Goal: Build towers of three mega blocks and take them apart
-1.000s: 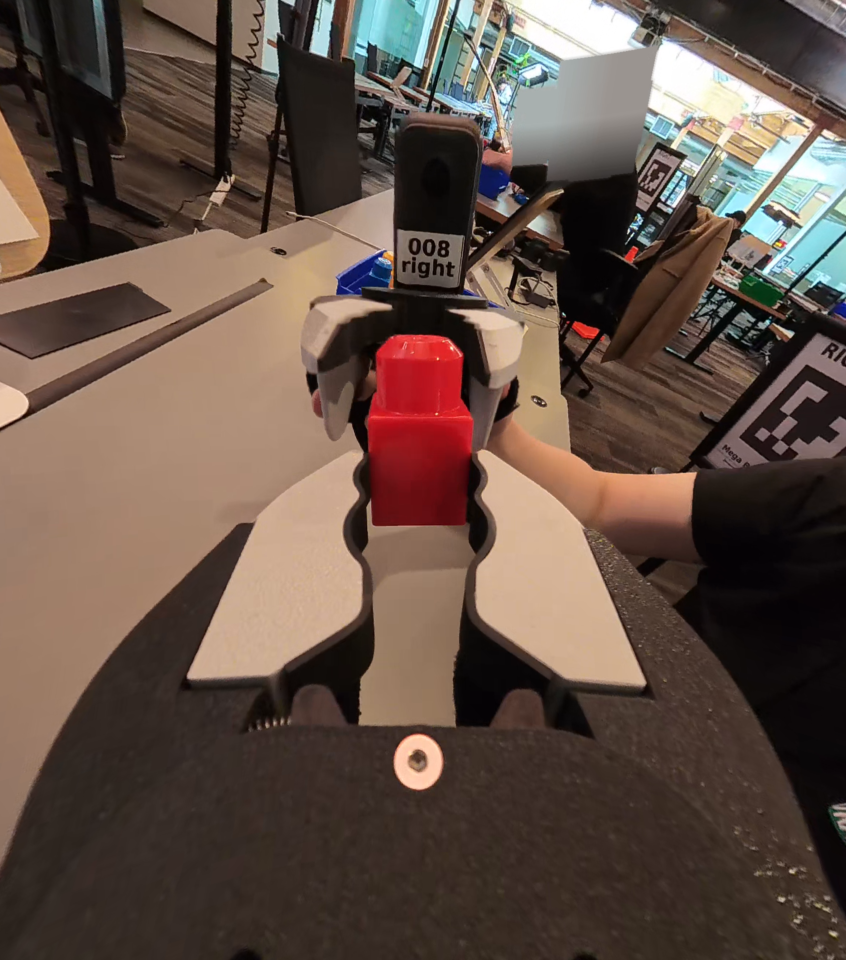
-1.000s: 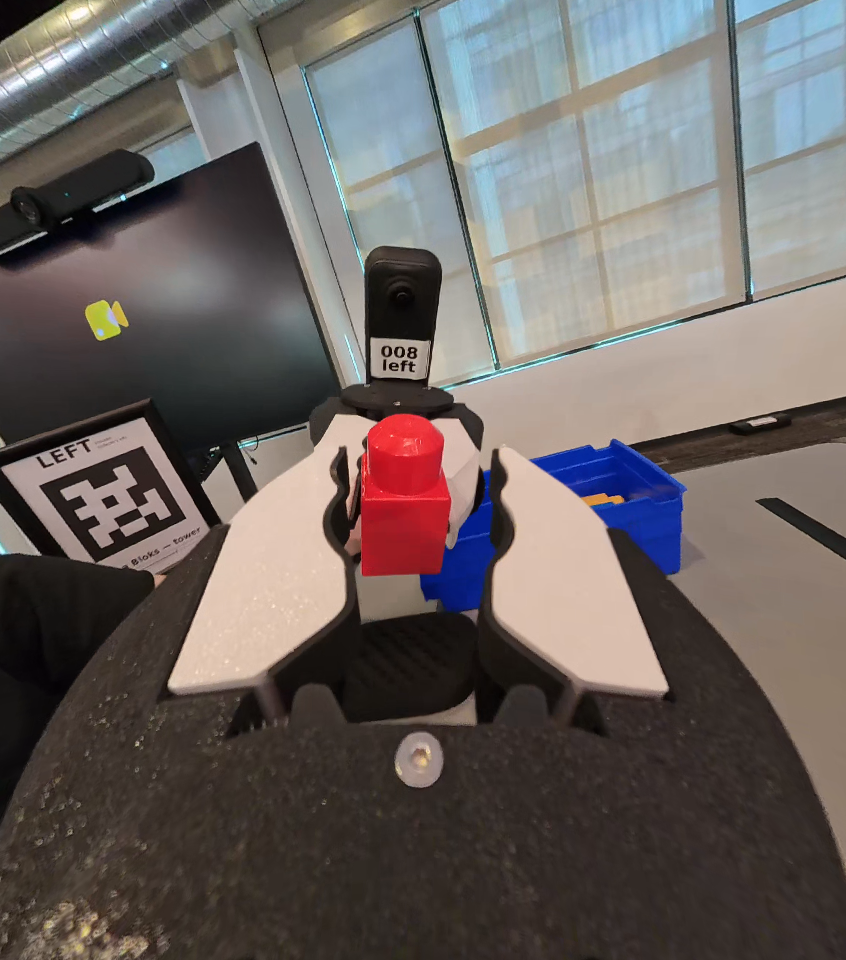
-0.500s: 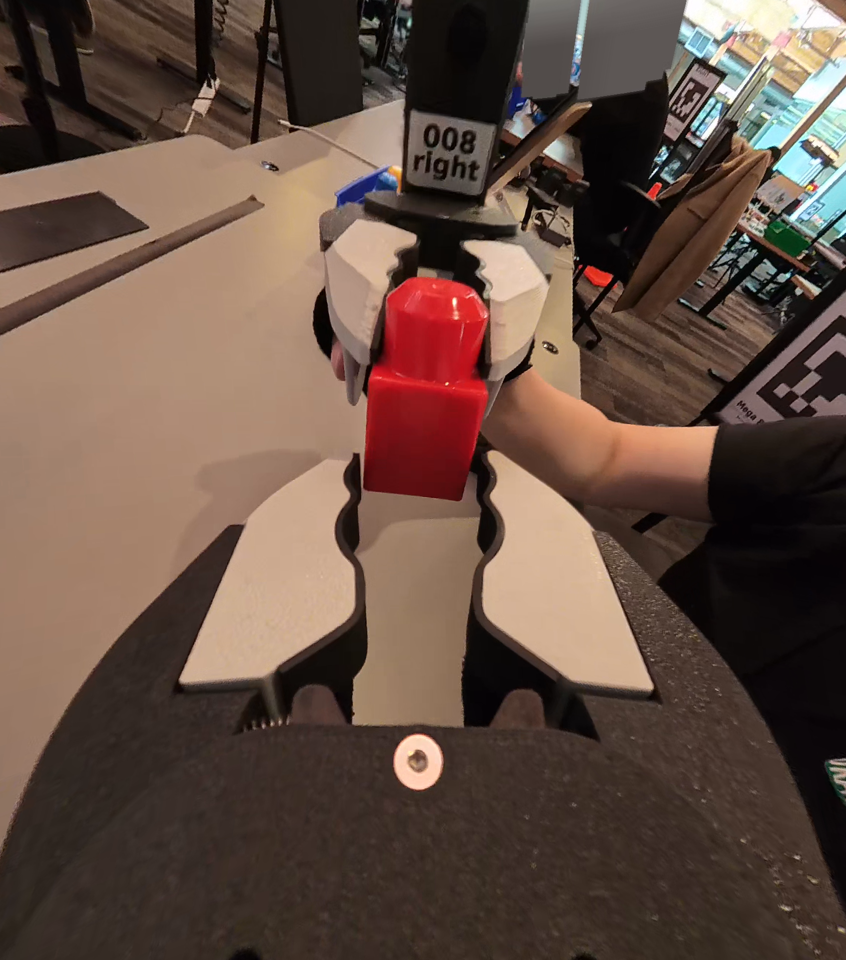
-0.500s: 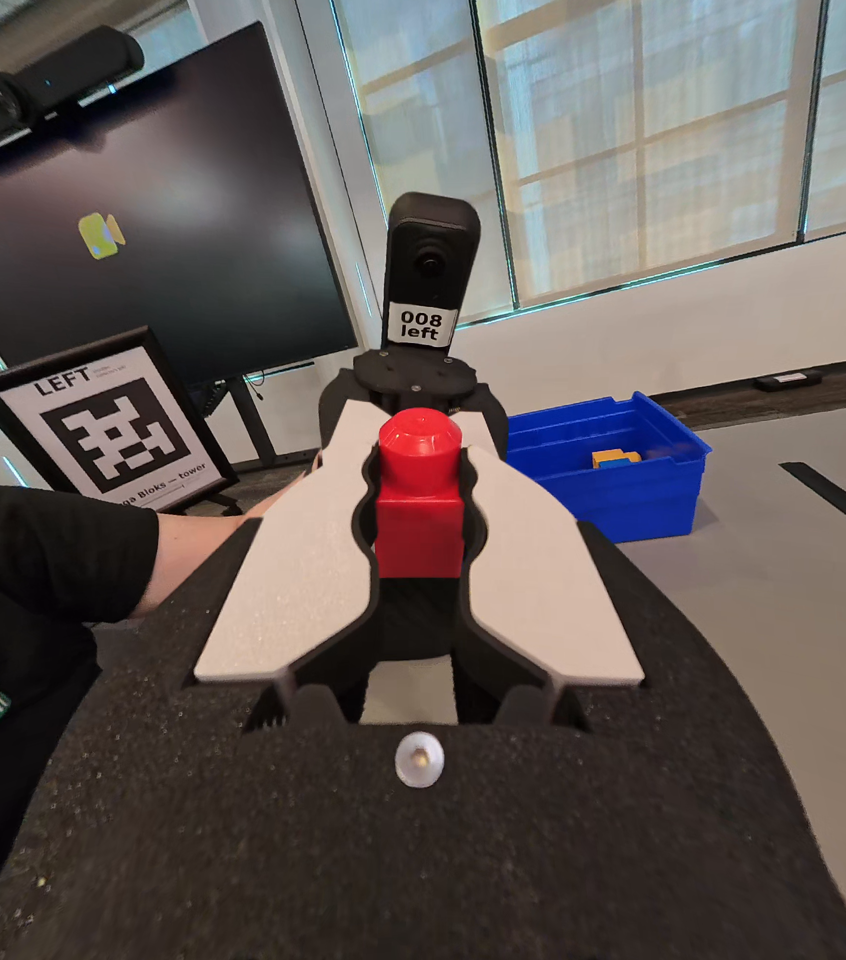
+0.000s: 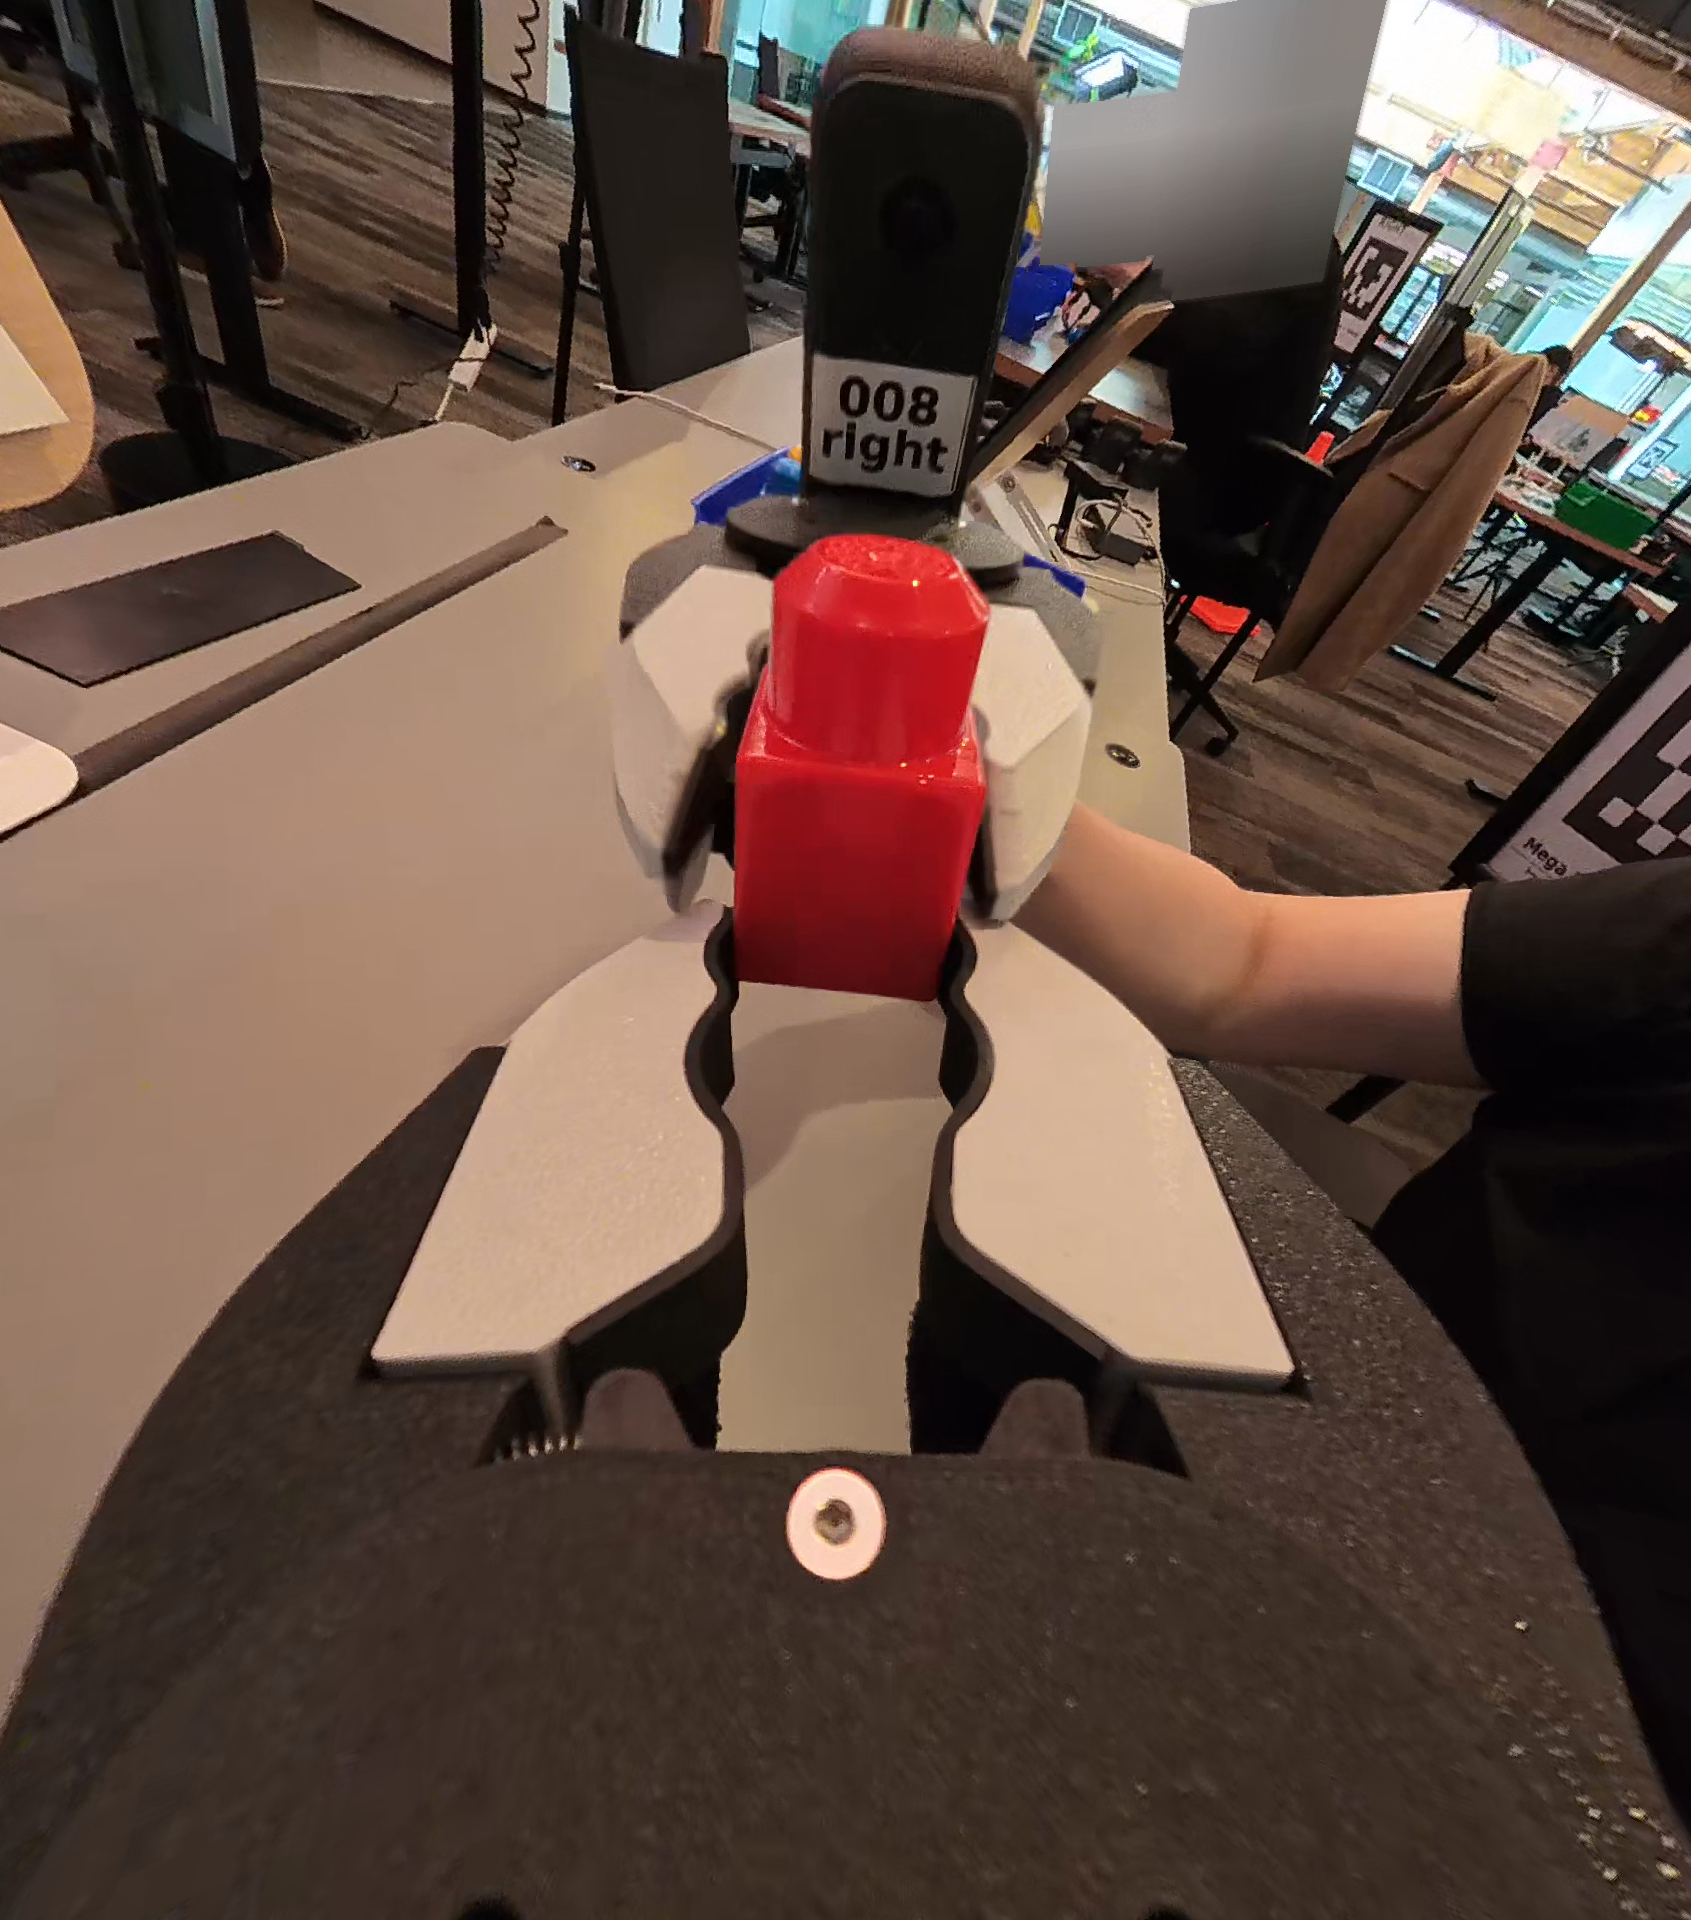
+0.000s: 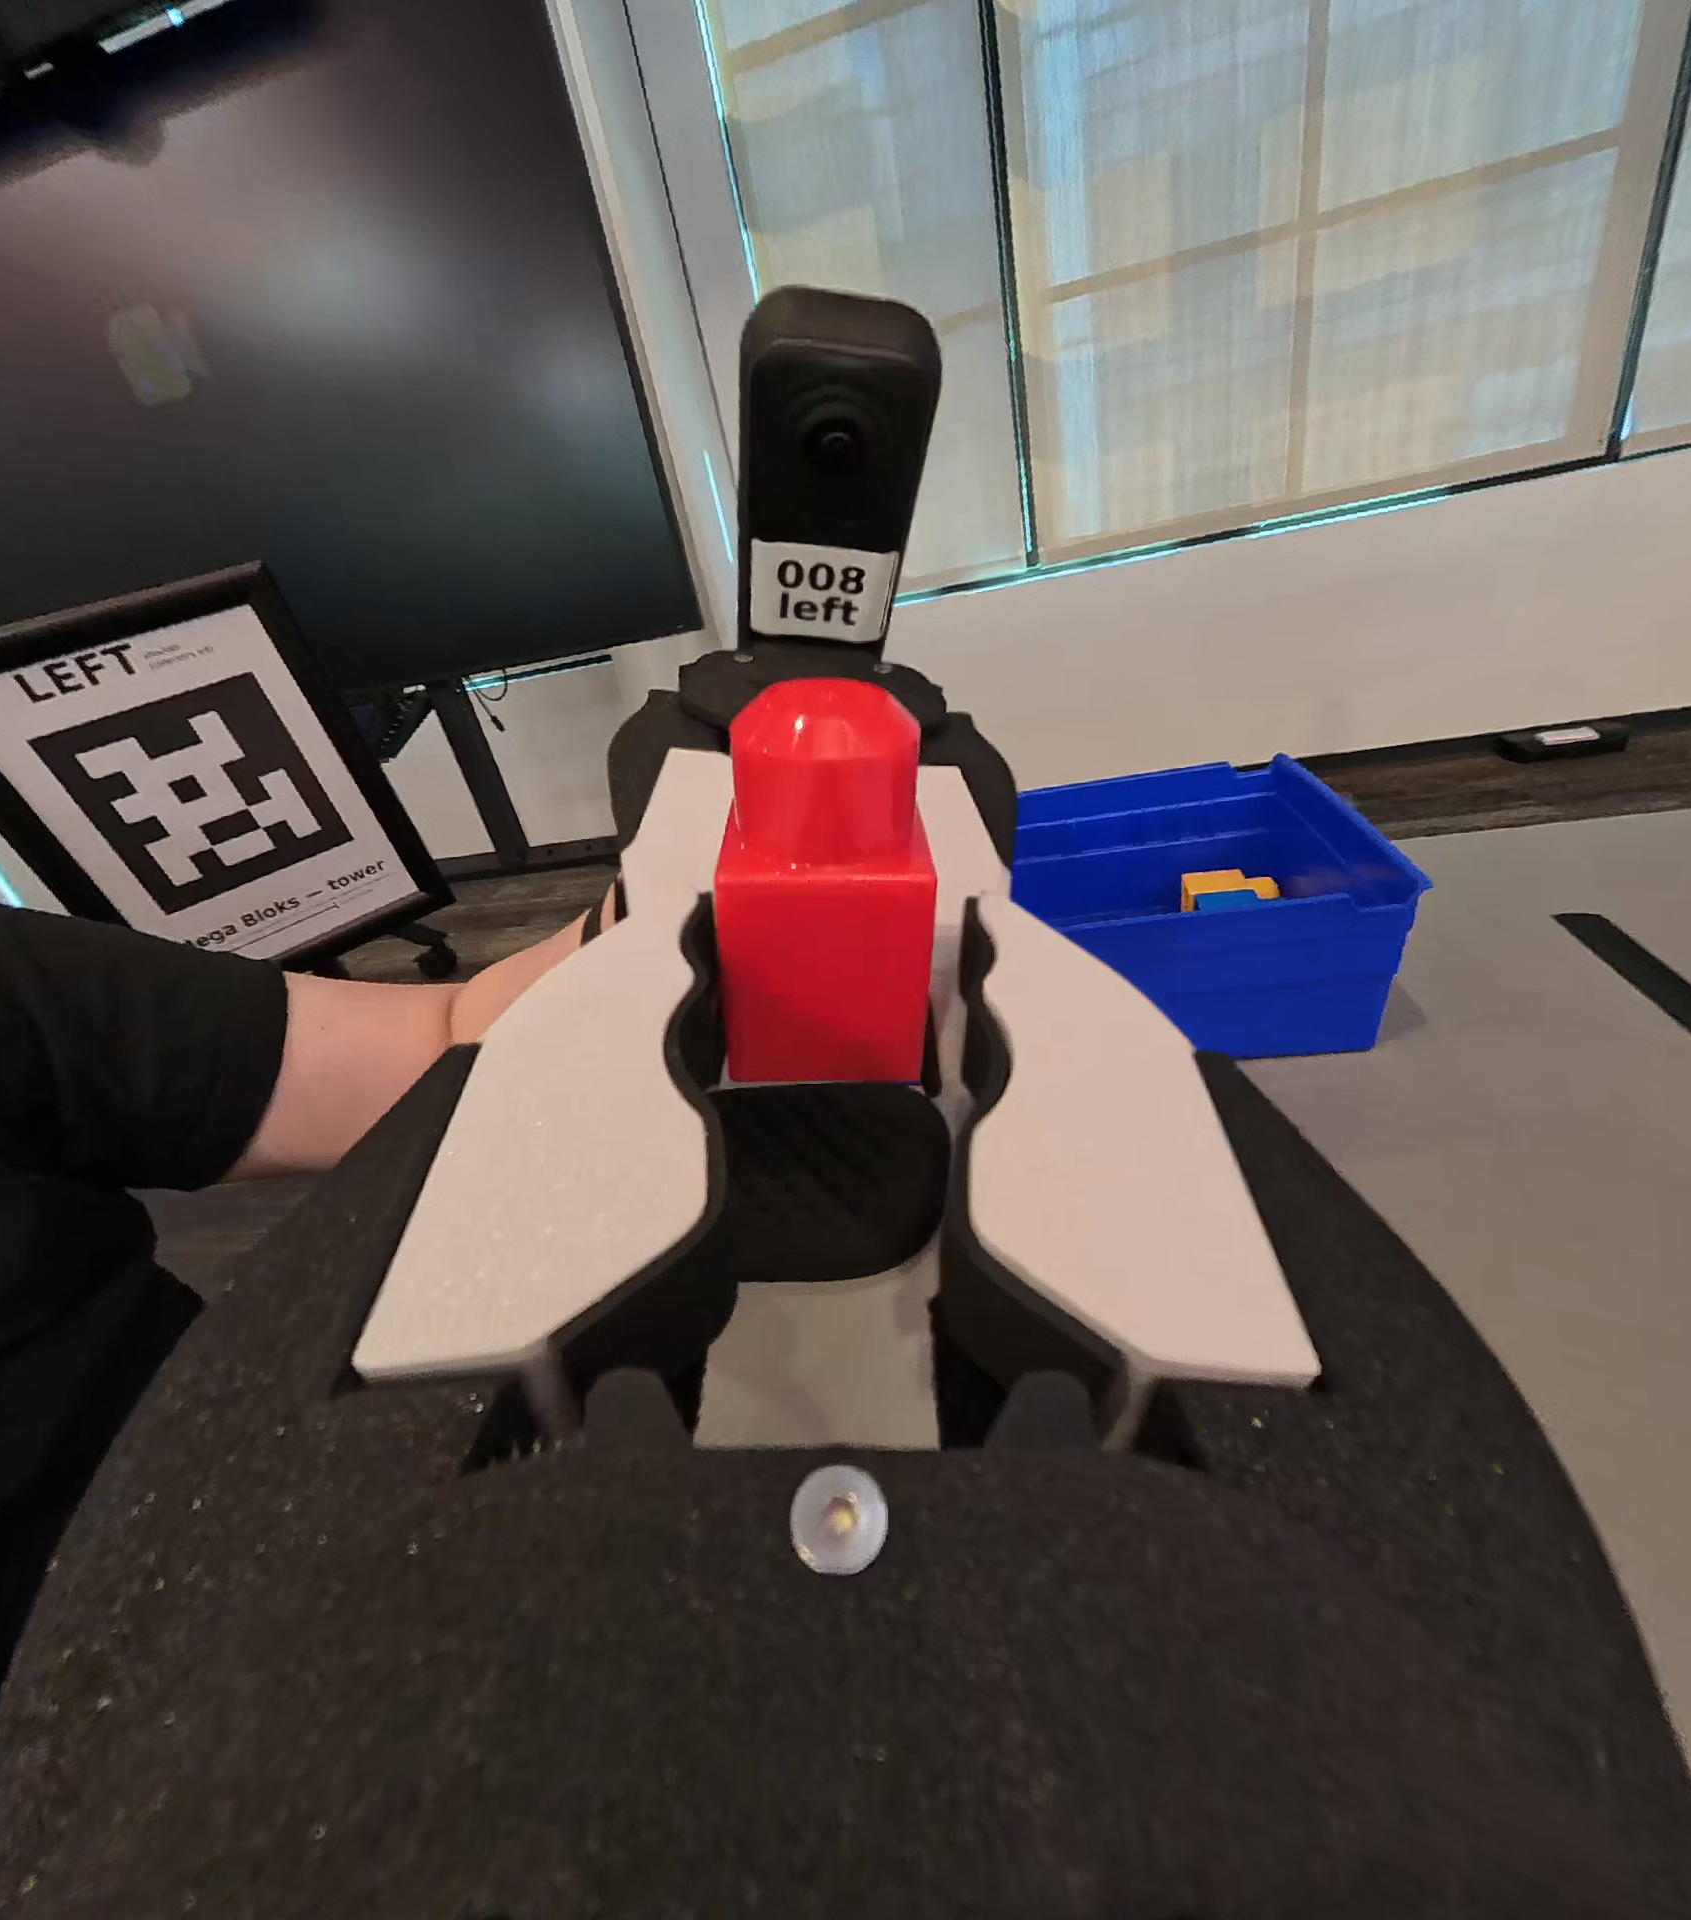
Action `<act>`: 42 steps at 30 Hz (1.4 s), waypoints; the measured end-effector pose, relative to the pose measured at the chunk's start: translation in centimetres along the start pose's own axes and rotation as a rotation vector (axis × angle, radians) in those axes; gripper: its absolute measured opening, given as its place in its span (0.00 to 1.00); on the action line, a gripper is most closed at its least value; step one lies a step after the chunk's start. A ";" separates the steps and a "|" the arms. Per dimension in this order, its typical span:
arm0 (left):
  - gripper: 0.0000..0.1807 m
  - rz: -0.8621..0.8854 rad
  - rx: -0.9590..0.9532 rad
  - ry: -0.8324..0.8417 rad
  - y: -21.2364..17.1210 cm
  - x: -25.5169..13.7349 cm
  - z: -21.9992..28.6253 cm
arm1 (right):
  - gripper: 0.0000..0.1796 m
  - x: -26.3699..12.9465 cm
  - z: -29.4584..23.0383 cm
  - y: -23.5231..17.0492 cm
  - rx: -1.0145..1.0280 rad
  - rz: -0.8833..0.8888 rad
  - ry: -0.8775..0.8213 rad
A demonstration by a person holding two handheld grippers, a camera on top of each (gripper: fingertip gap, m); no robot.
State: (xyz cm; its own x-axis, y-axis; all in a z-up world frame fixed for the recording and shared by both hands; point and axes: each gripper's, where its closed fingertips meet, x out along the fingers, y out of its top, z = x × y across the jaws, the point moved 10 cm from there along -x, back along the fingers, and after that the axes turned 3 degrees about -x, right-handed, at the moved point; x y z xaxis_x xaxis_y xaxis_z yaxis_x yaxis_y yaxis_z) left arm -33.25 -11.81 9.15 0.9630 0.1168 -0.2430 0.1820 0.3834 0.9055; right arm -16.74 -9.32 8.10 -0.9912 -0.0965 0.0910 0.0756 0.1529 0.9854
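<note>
Red block [image 5: 856,862] | left tool [image 5: 839,935] pinches base edges | right tool [image 6: 836,920] gapped

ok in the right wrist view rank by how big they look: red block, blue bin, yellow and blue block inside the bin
1. blue bin
2. red block, though it sits nearer the camera, so this is unsure
3. yellow and blue block, clearly smallest

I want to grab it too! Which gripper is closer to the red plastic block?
Left. The left gripper's fingers pinch the red plastic block's base; the right gripper's fingers sit beside it, with a small gap on one side.
</note>
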 end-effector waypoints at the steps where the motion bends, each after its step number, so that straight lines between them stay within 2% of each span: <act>1: 0.20 -0.003 -0.001 0.002 0.0 0.0 0.0 | 0.20 0.1 0.0 -0.1 0.002 -0.004 0.018; 6: 0.21 -0.004 -0.049 -0.011 -0.4 -0.4 0.1 | 0.20 0.3 -0.3 -0.1 -0.025 0.018 0.010; 9: 0.28 0.009 -0.073 0.037 -0.8 -2.4 0.2 | 0.20 -0.4 -0.1 0.3 -0.023 0.049 -0.019; 11: 0.27 0.062 -0.050 0.197 -0.7 -5.9 -0.3 | 0.20 -1.3 0.0 0.8 -0.025 0.059 -0.021; 14: 0.21 0.072 -0.033 0.620 -0.8 -13.3 -3.0 | 0.20 -2.7 0.1 1.8 -0.054 0.073 -0.056; 16: 0.21 -0.020 -0.059 0.811 -2.1 -17.3 -5.7 | 0.20 -3.7 0.3 2.3 -0.057 0.093 -0.081; 18: 0.17 -0.168 -0.175 0.944 -3.7 -20.4 -9.4 | 0.20 -4.5 0.4 2.7 -0.059 0.112 -0.107; 21: 0.17 -0.310 -0.321 1.047 -6.1 -23.1 -14.3 | 0.20 -5.6 0.6 3.0 -0.064 0.106 -0.152; 26: 0.18 -0.333 -0.334 1.086 -8.2 -23.9 -19.1 | 0.20 -7.1 0.9 3.4 -0.073 0.103 -0.192; 34: 0.20 -0.643 -0.056 1.192 -9.7 -22.4 -22.6 | 0.20 -9.1 1.8 3.4 -0.030 0.148 -0.223; 36: 0.18 -0.648 -0.038 1.184 -9.9 -22.2 -22.9 | 0.20 -9.3 1.9 3.4 -0.027 0.147 -0.226; 41: 0.19 -0.620 -0.143 1.145 -11.0 -22.3 -23.5 | 0.20 -9.0 2.0 3.2 -0.023 0.128 -0.213; 42: 0.16 -0.601 -0.140 1.141 -11.0 -22.4 -23.4 | 0.20 -9.0 2.0 3.2 -0.023 0.124 -0.210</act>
State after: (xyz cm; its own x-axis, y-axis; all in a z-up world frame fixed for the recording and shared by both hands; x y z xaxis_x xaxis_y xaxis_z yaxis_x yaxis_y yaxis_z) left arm -61.43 2.77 -3.52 0.0138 0.5772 -0.8165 0.4346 0.7319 0.5248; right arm -7.84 -6.02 10.16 -0.9748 0.1289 0.1821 0.1984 0.1280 0.9717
